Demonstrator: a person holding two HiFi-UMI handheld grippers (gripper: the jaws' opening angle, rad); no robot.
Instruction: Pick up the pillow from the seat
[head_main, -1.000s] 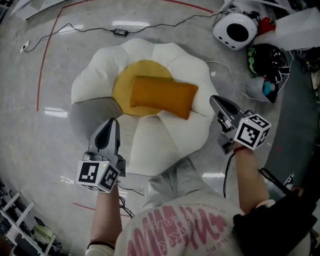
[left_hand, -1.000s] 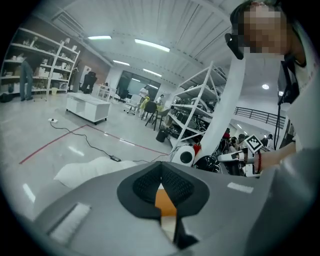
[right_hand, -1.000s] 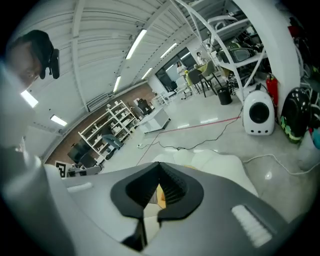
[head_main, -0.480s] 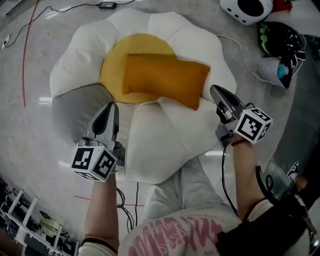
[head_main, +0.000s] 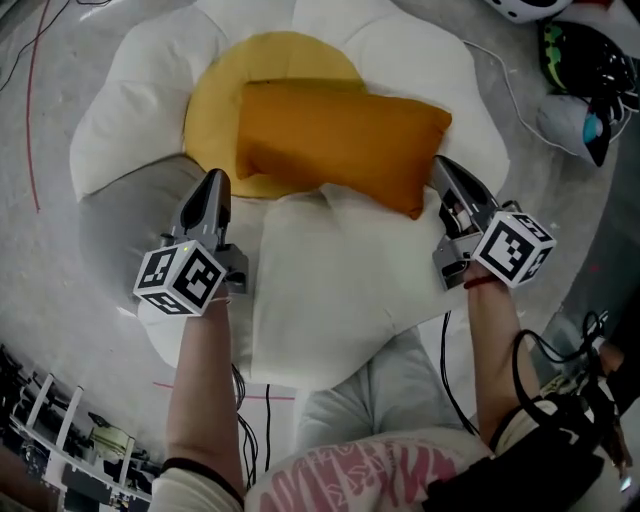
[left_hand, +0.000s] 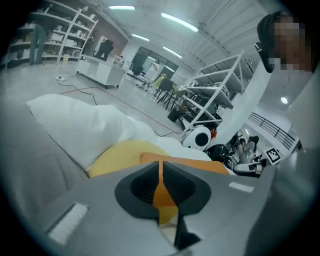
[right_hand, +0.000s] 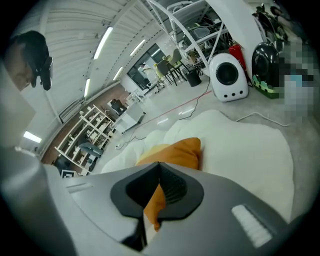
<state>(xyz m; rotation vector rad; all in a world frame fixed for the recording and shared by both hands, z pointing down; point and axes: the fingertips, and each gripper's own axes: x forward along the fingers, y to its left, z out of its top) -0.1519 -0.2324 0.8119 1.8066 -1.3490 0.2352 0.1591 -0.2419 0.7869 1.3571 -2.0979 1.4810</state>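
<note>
pillow (head_main: 340, 135) lying on seat (head_main: 330, 300) | left gripper (head_main: 214, 178) pressed together, empty | right gripper (head_main: 442, 165) pressed together, empty

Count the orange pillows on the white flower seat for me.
1. The orange rectangular fabric pillow lies across the yellow round centre of the white petal-shaped cushion seat; another one beneath it would be hidden.

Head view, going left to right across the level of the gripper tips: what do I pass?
Red floor line → left gripper → orange pillow → right gripper → dark gear on the floor. The white seat spans most of this, so it is left out.
</note>
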